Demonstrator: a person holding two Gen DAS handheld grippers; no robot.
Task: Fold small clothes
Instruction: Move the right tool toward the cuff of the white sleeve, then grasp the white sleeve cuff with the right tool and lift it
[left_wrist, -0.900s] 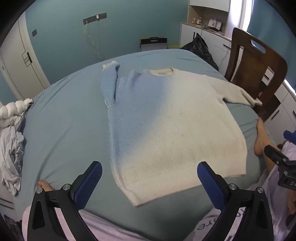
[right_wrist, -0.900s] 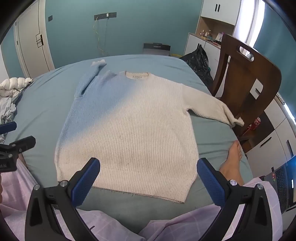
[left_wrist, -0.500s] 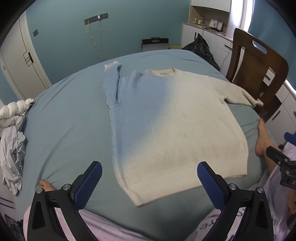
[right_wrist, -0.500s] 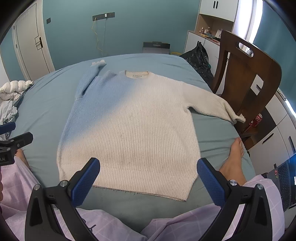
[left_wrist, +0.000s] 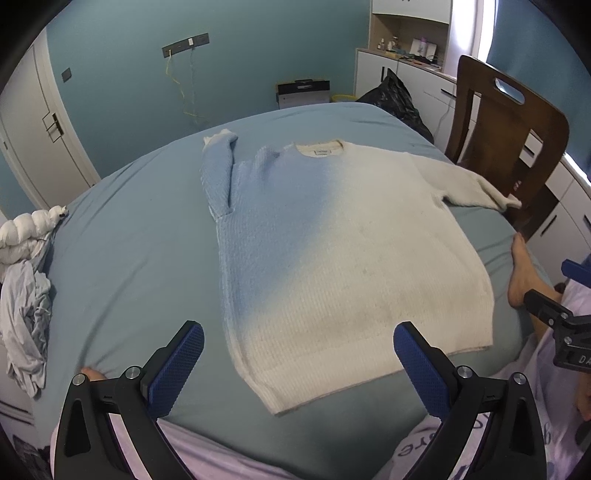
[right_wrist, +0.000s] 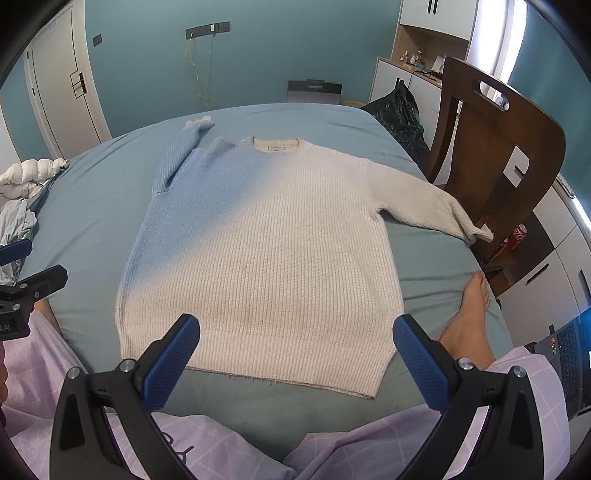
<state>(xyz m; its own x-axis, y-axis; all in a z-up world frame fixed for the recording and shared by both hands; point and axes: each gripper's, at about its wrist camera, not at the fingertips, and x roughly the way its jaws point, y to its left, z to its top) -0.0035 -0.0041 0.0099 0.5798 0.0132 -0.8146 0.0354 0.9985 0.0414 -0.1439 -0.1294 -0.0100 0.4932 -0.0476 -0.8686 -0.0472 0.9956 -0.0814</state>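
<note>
Left wrist view: your left gripper (left_wrist: 298, 349) hangs with its blue-padded jaws spread wide and nothing between them, above the near hem of a cream knit sweater (left_wrist: 354, 258) laid flat, face up, on the blue-sheeted bed (left_wrist: 129, 258). One sleeve lies folded back along the body toward the collar; the other stretches out to the bed's edge beside a wooden chair (left_wrist: 509, 147). From the right wrist view, your right gripper (right_wrist: 296, 343) is likewise fully open and empty, poised over the sweater's (right_wrist: 266, 251) hem without touching it. Your bare foot (right_wrist: 469, 314) rests on the sheet just beside the sweater's lower corner. A heap of crumpled laundry (left_wrist: 22, 295) sits well apart at the bed's far side, and a black bag (right_wrist: 399, 110) stands by the white cabinets.
</note>
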